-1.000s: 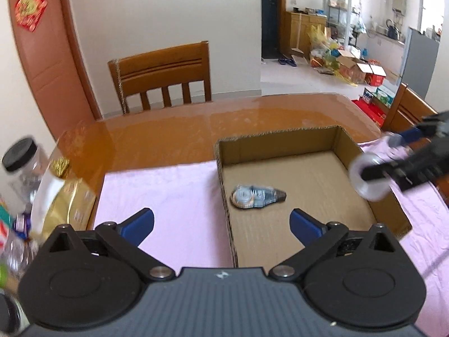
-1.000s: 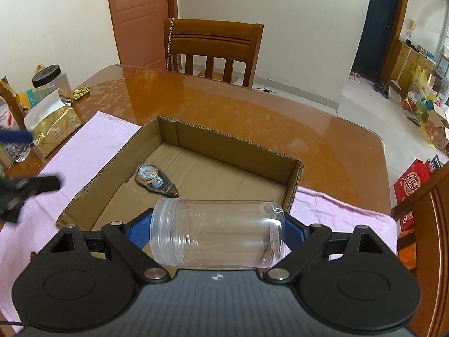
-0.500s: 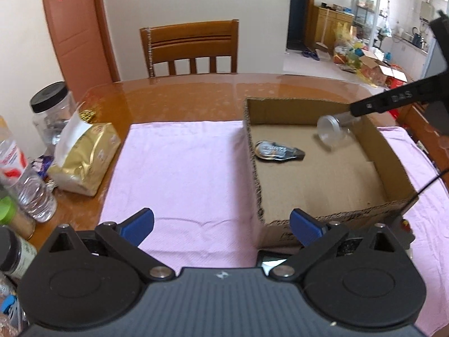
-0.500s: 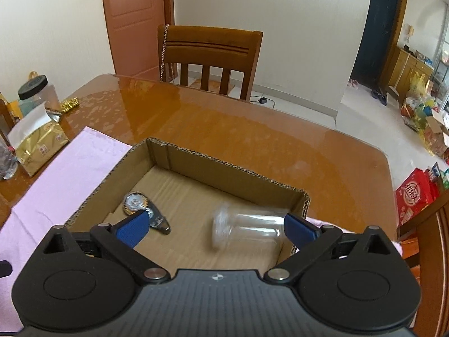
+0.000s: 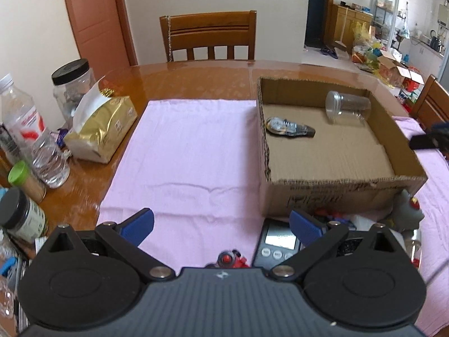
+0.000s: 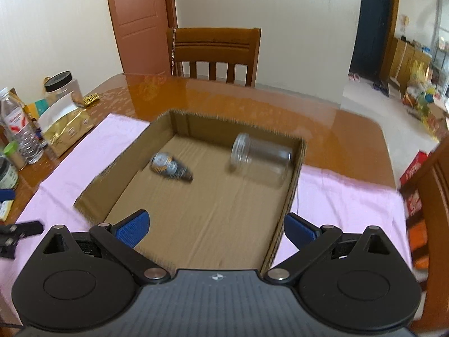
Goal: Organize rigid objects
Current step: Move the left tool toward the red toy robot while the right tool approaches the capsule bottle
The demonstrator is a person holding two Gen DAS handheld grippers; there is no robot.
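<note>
A shallow cardboard box (image 5: 331, 193) (image 6: 294, 185) sits on a pink cloth (image 5: 185, 151). Inside it a clear plastic jar (image 5: 348, 108) (image 6: 259, 160) lies on its side near the far right corner, and a correction tape dispenser (image 5: 290, 127) (image 6: 171, 167) lies toward the left wall. My right gripper (image 6: 217, 227) is open and empty above the box's near edge. My left gripper (image 5: 221, 223) is open and empty over the cloth, in front of the box. A digital scale (image 5: 279, 243), a small red toy (image 5: 228, 259) and a grey toy (image 5: 407, 210) lie close to it.
At the table's left edge stand a gold tissue pack (image 5: 101, 129), a black-lidded jar (image 5: 71, 88), a water bottle (image 5: 31, 129) and small jars (image 5: 21, 214). A wooden chair (image 5: 209, 38) stands behind the table; another chair (image 6: 435, 196) is at the right.
The right gripper opened and let go of the clear jar, which dropped into the box and now lies there. Both grippers drew back from the box toward the near side.
</note>
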